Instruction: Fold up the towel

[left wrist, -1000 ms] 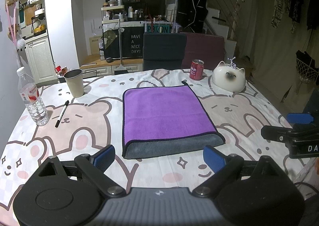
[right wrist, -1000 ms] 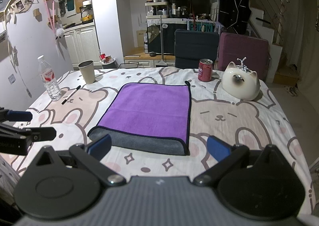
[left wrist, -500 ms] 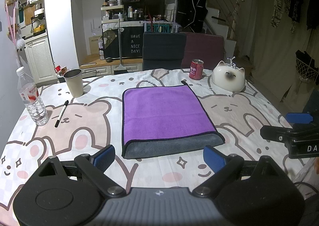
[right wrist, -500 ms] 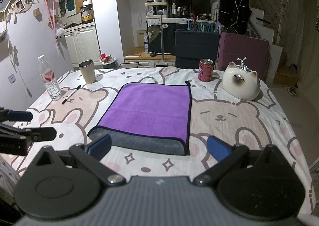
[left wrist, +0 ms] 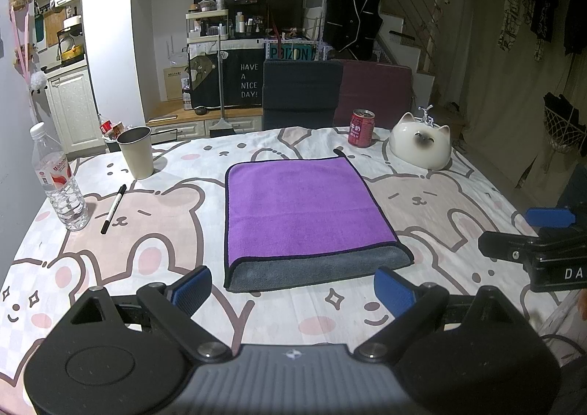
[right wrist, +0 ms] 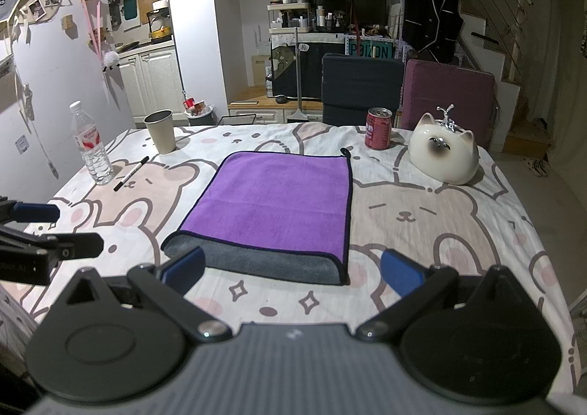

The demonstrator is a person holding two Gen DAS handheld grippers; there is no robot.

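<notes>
A purple towel with a grey underside lies folded flat in the middle of the table, its grey fold toward me; it also shows in the right wrist view. My left gripper is open and empty, just short of the towel's near edge. My right gripper is open and empty, at the same near edge. Each gripper shows in the other's view: the right one at the right, the left one at the left.
On the bear-print tablecloth stand a water bottle, a cup, a black marker, a red can and a white cat-shaped ceramic. Two chairs stand behind the table.
</notes>
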